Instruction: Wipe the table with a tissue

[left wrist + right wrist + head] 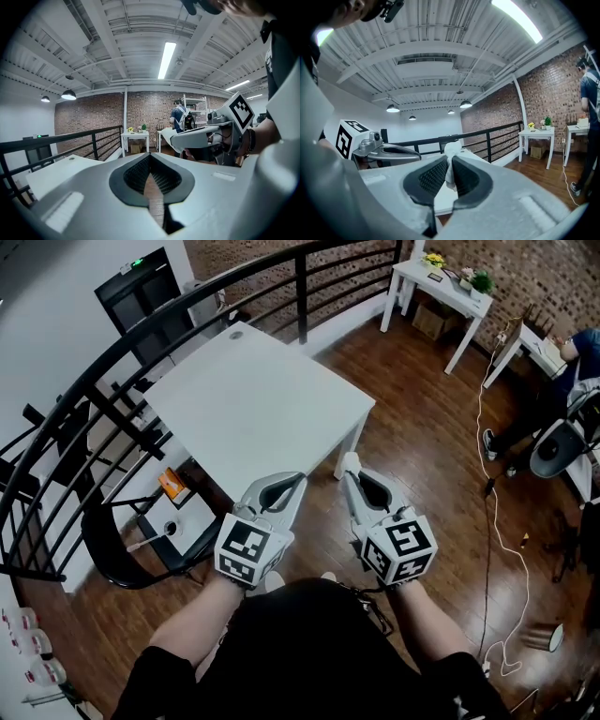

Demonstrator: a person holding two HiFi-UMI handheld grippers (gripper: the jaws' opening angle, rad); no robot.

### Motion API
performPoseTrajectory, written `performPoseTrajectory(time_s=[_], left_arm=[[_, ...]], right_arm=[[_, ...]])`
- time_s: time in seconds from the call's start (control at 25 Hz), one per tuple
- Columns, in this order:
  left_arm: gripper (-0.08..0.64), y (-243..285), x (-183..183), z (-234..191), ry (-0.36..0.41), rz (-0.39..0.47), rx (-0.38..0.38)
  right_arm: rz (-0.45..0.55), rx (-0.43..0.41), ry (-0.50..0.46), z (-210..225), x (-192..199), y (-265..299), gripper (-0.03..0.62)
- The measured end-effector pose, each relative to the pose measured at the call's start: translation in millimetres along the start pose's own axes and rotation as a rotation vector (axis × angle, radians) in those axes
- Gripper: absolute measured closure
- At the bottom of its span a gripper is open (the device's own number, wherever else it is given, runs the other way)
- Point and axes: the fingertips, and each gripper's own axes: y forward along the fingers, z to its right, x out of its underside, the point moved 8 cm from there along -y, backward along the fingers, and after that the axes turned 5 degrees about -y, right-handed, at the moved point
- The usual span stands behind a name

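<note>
A bare white table (253, 404) stands ahead beside the black railing. My right gripper (349, 472) is shut on a small white tissue (350, 461), whose wad pokes up between the jaw tips (451, 165). It hovers off the table's near right corner, above the wood floor. My left gripper (292, 482) hangs next to it over the table's near edge, shut with nothing between its jaws (150, 176). In the left gripper view the right gripper (206, 136) shows at the right with the table (61, 171) low at left.
A curved black railing (112, 381) runs along the table's left and far sides. A black chair (131, 549) stands at the lower left. A small white table (441, 282) with plants is at the back, a seated person (562, 381) at right, a white cable (497, 521) on the floor.
</note>
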Motion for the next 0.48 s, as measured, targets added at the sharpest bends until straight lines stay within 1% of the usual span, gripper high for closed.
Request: performPoseTrajectory(time_s=[0.48], left_arm=[[0.545, -12, -1, -5, 0.001, 0.01, 0.025]], right_arm=[[-0.006, 0.027, -0.011, -17, -3, -4, 0.575]])
